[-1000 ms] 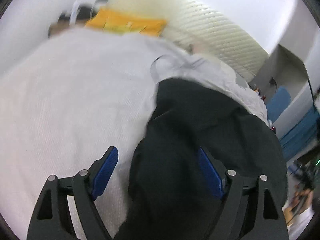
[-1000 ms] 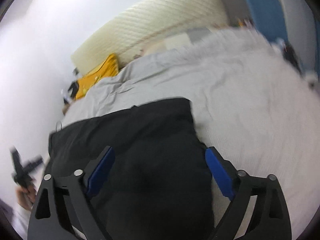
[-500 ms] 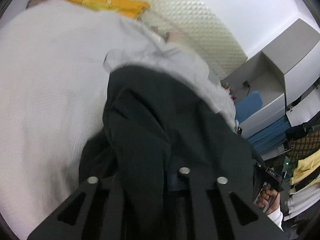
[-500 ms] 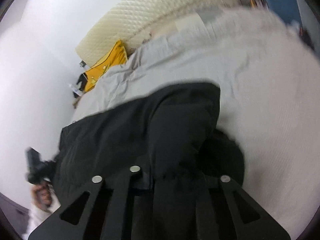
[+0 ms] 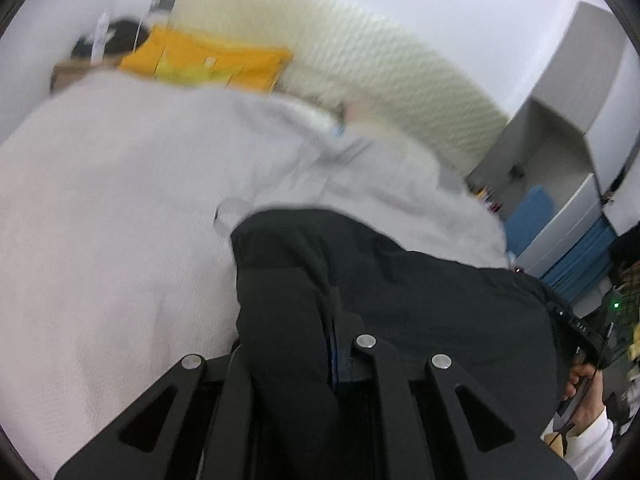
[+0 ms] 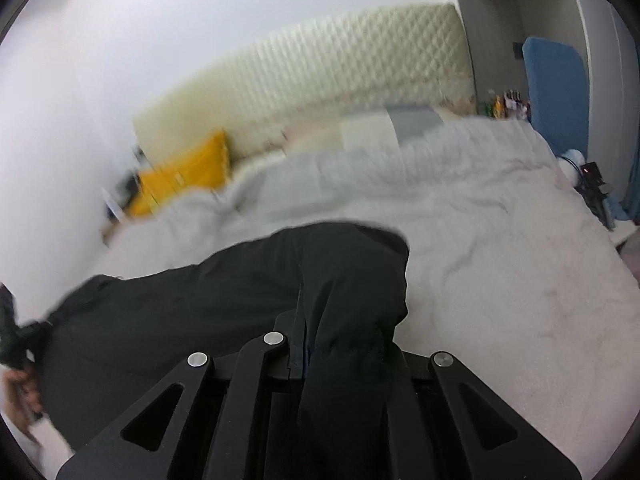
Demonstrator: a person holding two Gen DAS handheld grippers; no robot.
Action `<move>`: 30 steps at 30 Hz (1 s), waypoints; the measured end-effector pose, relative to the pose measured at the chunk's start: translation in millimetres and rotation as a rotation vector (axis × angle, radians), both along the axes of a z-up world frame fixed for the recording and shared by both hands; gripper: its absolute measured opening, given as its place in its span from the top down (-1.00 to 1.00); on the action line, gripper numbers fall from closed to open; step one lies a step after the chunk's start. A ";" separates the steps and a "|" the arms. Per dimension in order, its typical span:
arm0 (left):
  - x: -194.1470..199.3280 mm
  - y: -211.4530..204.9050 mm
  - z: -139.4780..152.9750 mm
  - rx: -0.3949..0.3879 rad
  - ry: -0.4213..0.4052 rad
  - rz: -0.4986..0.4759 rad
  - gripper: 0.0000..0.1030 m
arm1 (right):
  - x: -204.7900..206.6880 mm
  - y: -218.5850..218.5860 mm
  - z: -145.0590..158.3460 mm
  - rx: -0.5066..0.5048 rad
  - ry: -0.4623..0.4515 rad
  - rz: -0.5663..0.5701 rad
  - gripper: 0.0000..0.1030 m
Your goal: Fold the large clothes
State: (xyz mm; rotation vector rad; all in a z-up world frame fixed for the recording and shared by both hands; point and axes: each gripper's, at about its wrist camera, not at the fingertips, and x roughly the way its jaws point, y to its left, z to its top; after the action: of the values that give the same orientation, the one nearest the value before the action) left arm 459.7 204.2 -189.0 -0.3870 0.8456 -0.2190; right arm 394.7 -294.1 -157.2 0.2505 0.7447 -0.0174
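A large black garment (image 5: 400, 296) lies on the white bed cover (image 5: 100, 220) and stretches between my two grippers. My left gripper (image 5: 332, 344) is shut on the garment's near left edge, which bunches over its jaws. My right gripper (image 6: 304, 340) is shut on the garment's (image 6: 224, 300) near right edge, with cloth draped over the jaws. The fingertips are hidden by fabric. The right gripper and its hand show at the right edge of the left wrist view (image 5: 580, 344).
A quilted cream headboard (image 6: 320, 68) stands at the far end of the bed. A yellow pillow (image 5: 208, 64) lies at the far left. A grey cabinet (image 5: 560, 152) and a blue panel (image 6: 556, 84) stand beside the bed on the right.
Both grippers went from open over the garment to shut on its near edge. They now hold the edge raised, and the views have tilted up toward the headboard.
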 end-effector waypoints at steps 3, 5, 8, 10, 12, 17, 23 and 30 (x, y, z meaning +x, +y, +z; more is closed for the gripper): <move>-1.9 8.2 -30.4 0.019 0.026 -0.004 0.84 | -3.5 -6.5 -33.3 0.005 0.055 -0.009 0.92; -5.1 9.0 -42.3 0.018 0.040 -0.006 0.84 | -6.7 -8.9 -47.4 0.005 0.070 -0.010 0.92; -12.2 4.4 -49.2 0.047 0.037 -0.021 0.83 | -10.1 -12.3 -62.4 0.012 0.097 -0.014 0.91; -21.6 3.6 -48.3 0.068 0.028 -0.017 0.78 | -14.5 -16.5 -61.7 0.030 0.086 -0.013 0.90; -30.9 2.1 -40.9 0.098 0.026 -0.013 0.76 | -20.7 -20.9 -56.6 0.069 0.077 -0.017 0.78; -55.5 4.3 -19.0 0.089 0.059 -0.039 0.55 | -42.1 -31.1 -44.0 0.166 0.107 -0.014 0.28; -92.1 2.7 14.9 0.081 0.032 -0.042 -0.43 | -82.0 -36.0 -5.7 0.167 0.061 -0.045 -0.43; -142.1 -5.6 103.5 0.161 -0.103 0.022 -0.61 | -123.9 -10.2 94.5 0.049 -0.100 -0.003 -0.64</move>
State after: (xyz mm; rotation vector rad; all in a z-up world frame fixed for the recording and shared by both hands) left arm 317.6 198.7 -85.5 -0.2320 0.7517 -0.1473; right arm 270.9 -304.3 -62.7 0.2966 0.6460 0.0105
